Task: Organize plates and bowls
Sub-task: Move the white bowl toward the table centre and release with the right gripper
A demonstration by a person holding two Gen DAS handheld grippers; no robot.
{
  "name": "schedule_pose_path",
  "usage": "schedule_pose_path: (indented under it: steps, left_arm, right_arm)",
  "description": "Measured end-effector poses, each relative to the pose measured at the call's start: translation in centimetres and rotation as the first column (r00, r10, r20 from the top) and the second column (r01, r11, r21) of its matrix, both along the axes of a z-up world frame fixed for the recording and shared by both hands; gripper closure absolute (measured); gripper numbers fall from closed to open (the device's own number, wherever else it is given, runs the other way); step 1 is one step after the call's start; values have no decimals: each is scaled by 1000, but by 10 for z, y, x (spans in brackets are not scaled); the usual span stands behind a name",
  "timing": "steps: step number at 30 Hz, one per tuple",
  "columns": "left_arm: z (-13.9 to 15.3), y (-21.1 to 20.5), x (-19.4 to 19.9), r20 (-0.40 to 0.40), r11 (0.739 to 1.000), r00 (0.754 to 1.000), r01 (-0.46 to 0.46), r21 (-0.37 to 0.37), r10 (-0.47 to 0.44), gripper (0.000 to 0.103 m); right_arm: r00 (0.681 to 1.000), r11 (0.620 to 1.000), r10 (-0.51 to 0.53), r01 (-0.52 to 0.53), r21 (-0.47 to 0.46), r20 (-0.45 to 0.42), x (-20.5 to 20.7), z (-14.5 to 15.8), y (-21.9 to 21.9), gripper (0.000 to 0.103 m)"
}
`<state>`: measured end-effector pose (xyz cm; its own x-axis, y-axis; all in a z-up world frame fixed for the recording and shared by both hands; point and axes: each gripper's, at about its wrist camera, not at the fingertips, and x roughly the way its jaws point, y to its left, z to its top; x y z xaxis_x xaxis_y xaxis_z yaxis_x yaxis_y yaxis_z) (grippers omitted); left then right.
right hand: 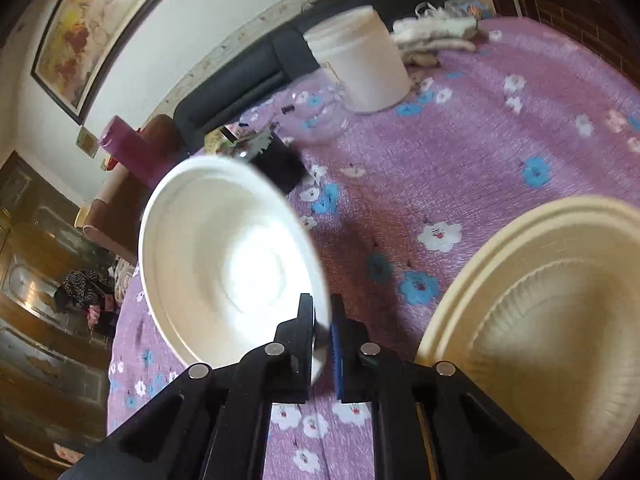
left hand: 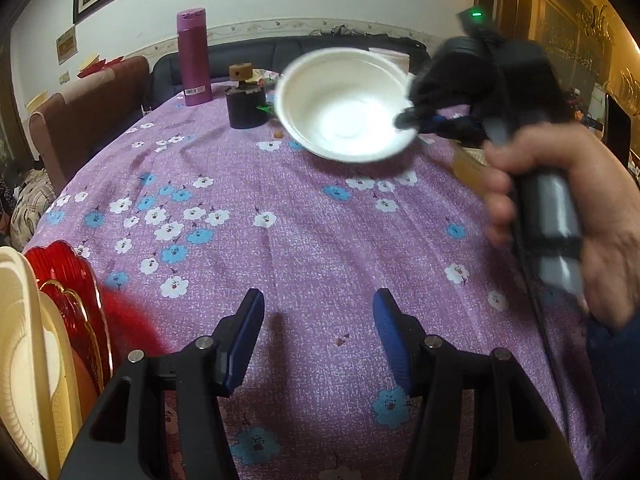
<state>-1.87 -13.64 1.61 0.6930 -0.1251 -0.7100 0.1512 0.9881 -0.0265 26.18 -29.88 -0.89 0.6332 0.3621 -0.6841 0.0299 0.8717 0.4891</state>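
Blue pads of our left hand-held gripper [left hand: 319,320] stand apart over bare purple floral cloth on the tabletop [left hand: 304,216], gripping nothing. Only this left view shows the red plate [left hand: 76,292] and cream plates [left hand: 24,352] standing on edge at its left border. Farther out, our right hand-held gripper [right hand: 322,336] is clamped on the rim of the white bowl [right hand: 228,264], tilted and lifted above the cloth. Only the right view shows a cream plate [right hand: 552,320] beside that bowl and a white tub [right hand: 360,64] beyond.
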Motion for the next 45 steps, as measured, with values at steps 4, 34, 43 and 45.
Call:
schedule_pose_path:
  steps: [4,34,43,45]
  left_arm:
    - [6,1,-5,49,1000,999,-8,2,8,47]
    - [52,-8,-71,150,996,985,86,-11,-84,37]
    - [53,-11,-73,152,996,985,86,10,-86,37]
    - [54,-13,-73,148,996,985,92,14,-93,37]
  right_arm:
    - [998,998,17,-13,-62,65,-36,19,-5,97]
    - [914,982,111,-41,-182,391,-282,72,-90,31]
    - [911,934,159,-13,-357,382,-296,69,-69,36]
    - [940,890,171,-20,-456,294,-291,66,-59,35]
